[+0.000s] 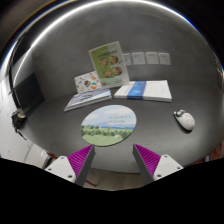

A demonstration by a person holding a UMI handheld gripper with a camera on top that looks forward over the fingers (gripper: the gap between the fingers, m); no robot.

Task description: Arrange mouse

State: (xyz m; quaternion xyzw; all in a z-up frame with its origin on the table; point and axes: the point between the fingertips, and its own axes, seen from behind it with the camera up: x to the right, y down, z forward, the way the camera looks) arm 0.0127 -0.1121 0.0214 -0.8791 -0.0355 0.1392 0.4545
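Hand-held gripper (113, 160) spread wide, holds nothing, hovers over table (60, 125); mouse (185, 120) sits well ahead to the right, beyond the pad (108, 124).

Office desk (60, 125) with brochures (108, 62) and mouse (185, 120).

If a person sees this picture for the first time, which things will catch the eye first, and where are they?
The round mat with a landscape print lies on the dark table, just ahead of the open gripper. The white mouse sits apart to the right of the mat. Beyond them lie booklets, with an upright leaflet behind.
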